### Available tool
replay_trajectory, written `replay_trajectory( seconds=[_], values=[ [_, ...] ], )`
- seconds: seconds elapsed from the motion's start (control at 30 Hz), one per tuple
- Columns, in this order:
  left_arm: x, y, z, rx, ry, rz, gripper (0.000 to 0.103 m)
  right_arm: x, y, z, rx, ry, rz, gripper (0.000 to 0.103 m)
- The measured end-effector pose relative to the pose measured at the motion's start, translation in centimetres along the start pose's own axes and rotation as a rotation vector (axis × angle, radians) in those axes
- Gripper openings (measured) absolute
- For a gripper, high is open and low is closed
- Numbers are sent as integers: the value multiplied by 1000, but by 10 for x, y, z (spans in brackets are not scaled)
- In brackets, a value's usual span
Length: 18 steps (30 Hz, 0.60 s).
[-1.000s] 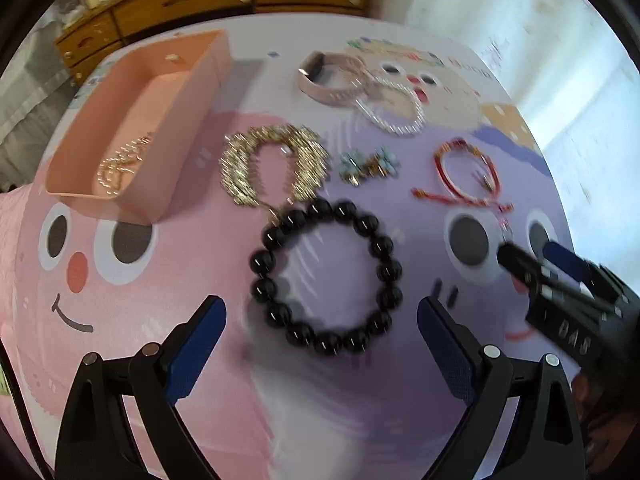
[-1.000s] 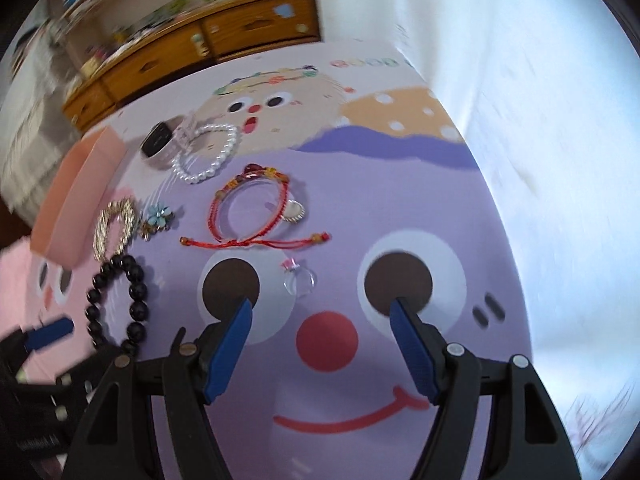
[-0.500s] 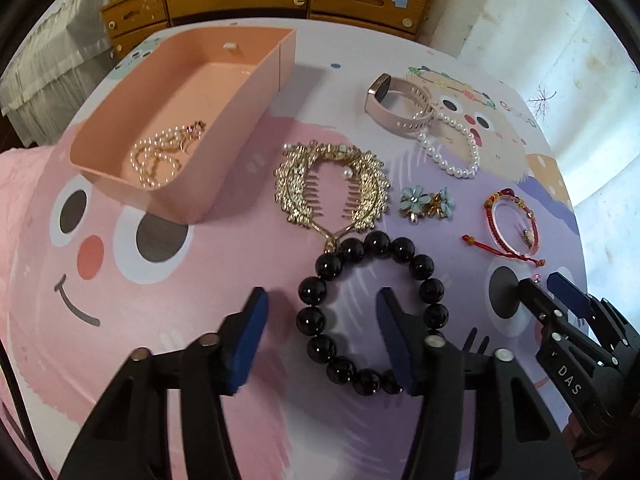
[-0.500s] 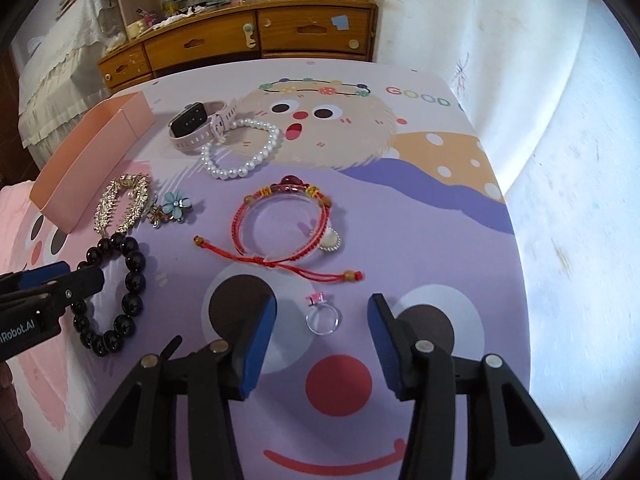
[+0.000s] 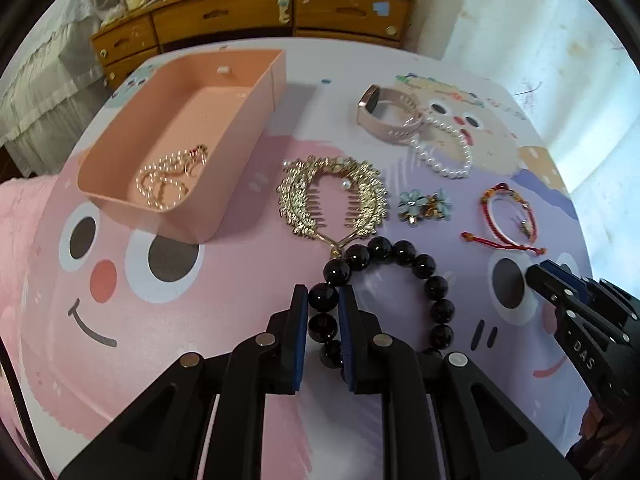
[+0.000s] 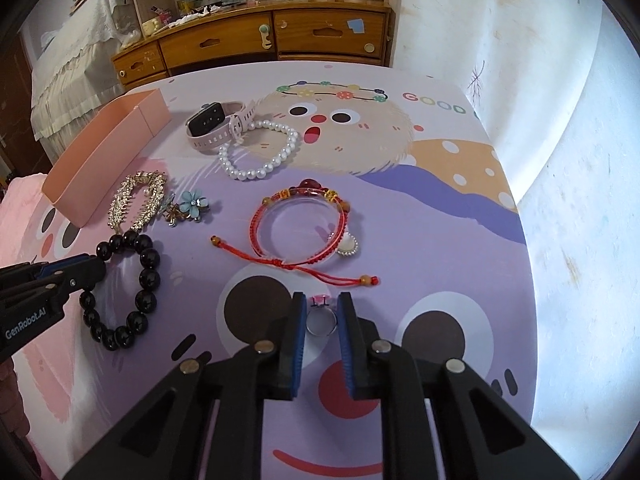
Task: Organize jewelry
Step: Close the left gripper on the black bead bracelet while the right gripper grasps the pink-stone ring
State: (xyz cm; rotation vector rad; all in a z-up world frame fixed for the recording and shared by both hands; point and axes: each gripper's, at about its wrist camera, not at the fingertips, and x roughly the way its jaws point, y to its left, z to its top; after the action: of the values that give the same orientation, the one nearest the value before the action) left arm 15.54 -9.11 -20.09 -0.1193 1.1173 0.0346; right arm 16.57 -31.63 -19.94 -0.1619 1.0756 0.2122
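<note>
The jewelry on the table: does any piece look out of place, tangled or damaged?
Nothing looks damaged. Only the pearl bracelet lies against the strap of the pink watch, so these two touch and may overlap. The other loose pieces lie flat on the mat.

Home bedroom, lace-skirted bed (image 6: 76,52), wooden drawer unit (image 6: 256,44), cartoon-print tablecloth (image 6: 440,208)

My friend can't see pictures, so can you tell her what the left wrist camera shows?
The left tool is closing its blue pads on a bracelet of round glossy black beads lying on a pink and purple cartoon-face tablecloth. Beyond lie a gold leaf-shaped hair comb and a peach plastic tray holding a gold bead chain.
</note>
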Motion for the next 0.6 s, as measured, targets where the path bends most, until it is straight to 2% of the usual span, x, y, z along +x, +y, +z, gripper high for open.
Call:
replay_trajectory(
  seconds=[0.37, 0.6],
  values=[
    [-48, -2, 4, 72, -128, -81, 13, -16, 23, 5, -31, -44, 36, 15],
    [-89, 7, 21, 101, -221, -107, 13, -31, 52, 16, -74, -83, 57, 15]
  ],
)
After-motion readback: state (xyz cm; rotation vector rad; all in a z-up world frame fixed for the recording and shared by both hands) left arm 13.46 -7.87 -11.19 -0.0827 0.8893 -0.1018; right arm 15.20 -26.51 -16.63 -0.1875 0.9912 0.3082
